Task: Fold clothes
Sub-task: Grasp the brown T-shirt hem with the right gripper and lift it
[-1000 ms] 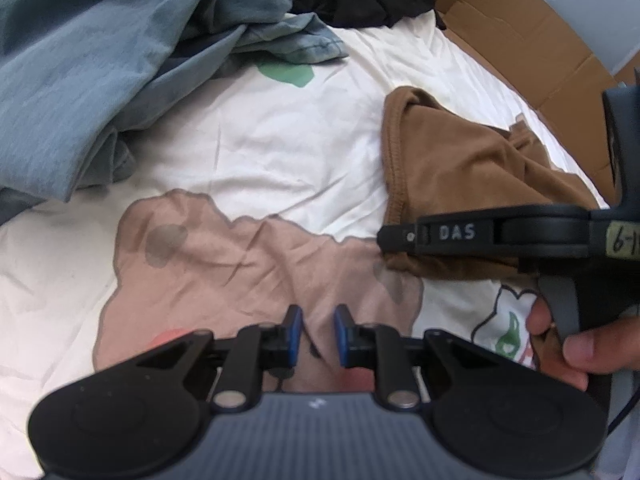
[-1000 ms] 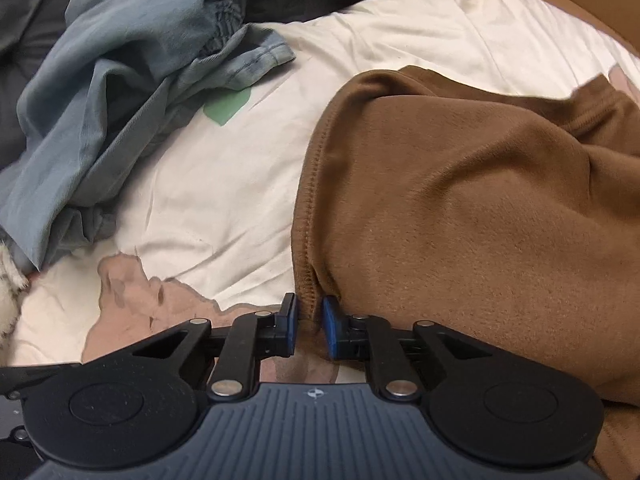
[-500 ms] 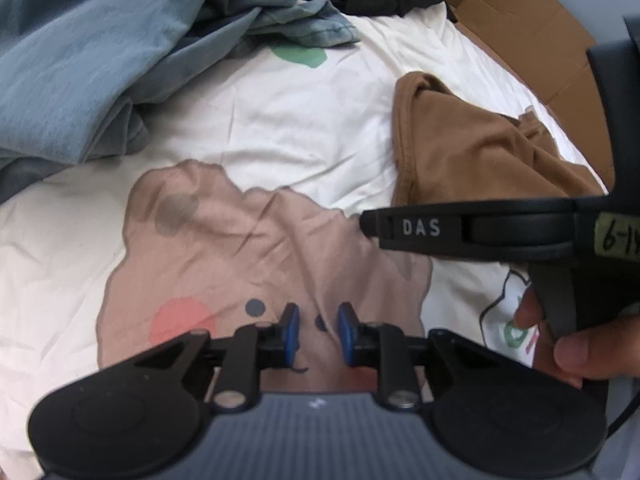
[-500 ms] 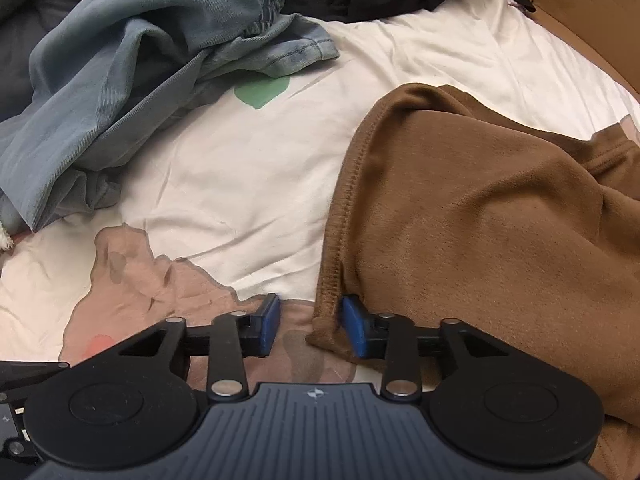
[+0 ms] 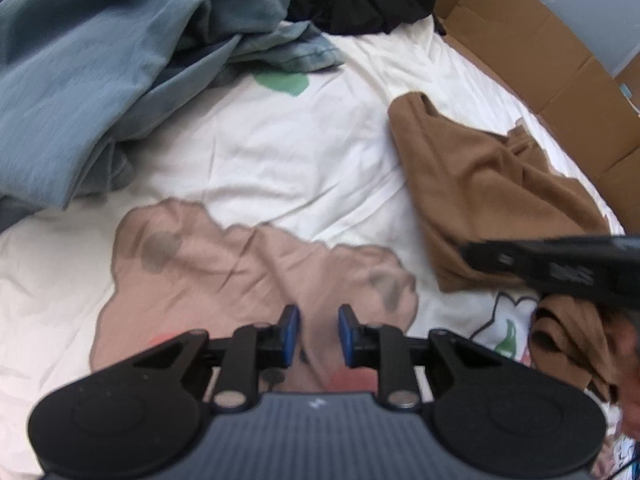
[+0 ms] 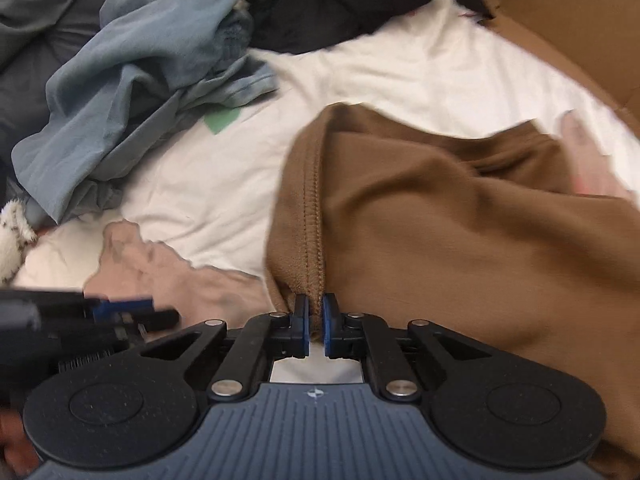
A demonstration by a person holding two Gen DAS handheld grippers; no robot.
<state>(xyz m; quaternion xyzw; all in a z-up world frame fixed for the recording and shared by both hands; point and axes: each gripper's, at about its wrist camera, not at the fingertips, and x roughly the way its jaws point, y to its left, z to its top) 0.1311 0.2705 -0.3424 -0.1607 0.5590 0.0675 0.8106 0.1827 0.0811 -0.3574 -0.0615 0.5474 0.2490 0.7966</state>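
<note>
Two views, going one at a time.

Left wrist view: left gripper [image 5: 319, 334] hangs over the printed bedsheet [image 5: 280, 152], jaws a little apart, nothing between them. Brown garment [image 5: 492, 192] lies crumpled off to the right on the bed, with the right gripper's body crossing in front of it.

Right wrist view: right gripper [image 6: 316, 322] is pinched down on the stitched hem of the brown garment, the edge bunched between the pads. Blue-grey clothes pile [image 6: 132, 92] sits well apart at the back left.

Risk: it's only a thin bite on the hem, so I'd guess a quick pull could slip it out.

Risk two: the crumpled rest may drag and twist, giving a crooked fold.
</note>
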